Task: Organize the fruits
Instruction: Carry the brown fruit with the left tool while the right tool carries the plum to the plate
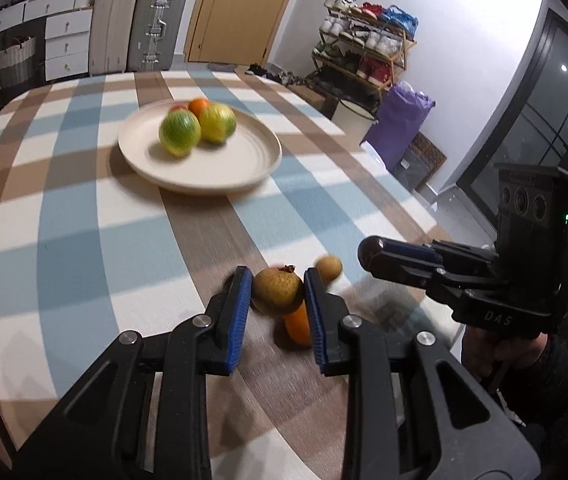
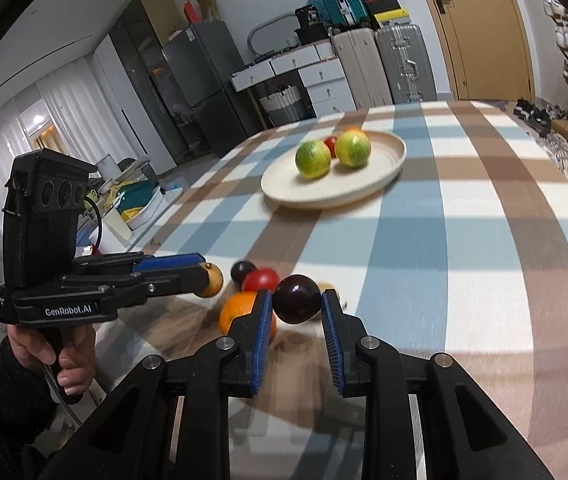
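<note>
My left gripper (image 1: 277, 289) is shut on a brown round fruit (image 1: 276, 290), held above the checked table; it also shows in the right wrist view (image 2: 211, 280). My right gripper (image 2: 297, 304) is shut on a dark purple plum (image 2: 297, 299); in the left wrist view (image 1: 368, 254) it sits at right. Below them lie an orange (image 2: 236, 312), a red fruit (image 2: 261, 279), a dark fruit (image 2: 242, 270) and a small brown fruit (image 1: 329, 267). The cream plate (image 1: 220, 172) holds two green-yellow fruits (image 1: 179, 131), a red one and an orange one.
The checked tablecloth (image 2: 464, 240) covers the table. The table's right edge (image 1: 404, 196) lies near a purple bag and a shoe rack. Suitcases, drawers and a door stand beyond the far edge.
</note>
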The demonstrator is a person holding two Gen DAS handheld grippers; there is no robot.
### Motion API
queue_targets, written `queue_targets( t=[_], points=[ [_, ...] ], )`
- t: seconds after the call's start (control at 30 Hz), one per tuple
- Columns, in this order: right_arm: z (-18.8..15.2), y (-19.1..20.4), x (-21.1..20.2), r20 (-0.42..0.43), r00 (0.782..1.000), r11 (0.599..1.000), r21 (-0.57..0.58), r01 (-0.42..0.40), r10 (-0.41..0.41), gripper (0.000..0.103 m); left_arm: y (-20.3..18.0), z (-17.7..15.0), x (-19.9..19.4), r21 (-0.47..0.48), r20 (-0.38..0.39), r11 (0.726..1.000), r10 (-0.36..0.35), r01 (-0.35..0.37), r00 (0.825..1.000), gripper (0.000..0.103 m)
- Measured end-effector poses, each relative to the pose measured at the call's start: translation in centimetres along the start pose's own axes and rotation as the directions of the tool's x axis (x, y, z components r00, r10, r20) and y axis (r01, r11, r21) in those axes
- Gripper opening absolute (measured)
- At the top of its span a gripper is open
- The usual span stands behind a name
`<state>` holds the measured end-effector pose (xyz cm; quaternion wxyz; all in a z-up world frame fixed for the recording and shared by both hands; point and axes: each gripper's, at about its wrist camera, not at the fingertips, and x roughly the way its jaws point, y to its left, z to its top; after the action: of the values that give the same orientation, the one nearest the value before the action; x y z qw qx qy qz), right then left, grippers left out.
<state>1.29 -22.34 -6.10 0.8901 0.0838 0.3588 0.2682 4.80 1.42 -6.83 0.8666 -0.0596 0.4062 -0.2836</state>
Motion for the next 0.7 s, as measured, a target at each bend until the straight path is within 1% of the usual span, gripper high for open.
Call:
queue_targets(
  t=[0.1, 0.2, 0.37, 0.7],
  points=[
    [1.2, -0.1, 0.3, 0.007, 1.0, 1.0, 0.003, -0.013, 0.013, 0.025, 1.0, 1.7, -0.2, -0.019, 0.022, 1.0, 0.006, -0.006, 1.0, 0.024],
    [2.7, -0.4, 0.7, 0.017, 1.0, 1.0, 0.002, -0.024, 0.023, 0.025, 2.3, 3.5, -0.1, -0.052, 0.038, 0.999, -0.002, 0.004, 0.999, 0.024],
    [5.9, -1.1, 1.7, 0.031, 0.998, 0.999, 0.001, -0.048, 0.048, 0.025, 4.3, 6.9, 0.6, -0.077, 0.063, 0.997, 0.008, -0.003, 0.998, 0.024],
    [12.1, -2.2, 5.8, 0.019, 0.996, 0.996, -0.017, -0.083, 0.084, 0.025, 8.2, 14.0, 3.3, -0.102, 0.083, 0.994, 0.038, -0.029, 0.996, 0.024]
  ],
)
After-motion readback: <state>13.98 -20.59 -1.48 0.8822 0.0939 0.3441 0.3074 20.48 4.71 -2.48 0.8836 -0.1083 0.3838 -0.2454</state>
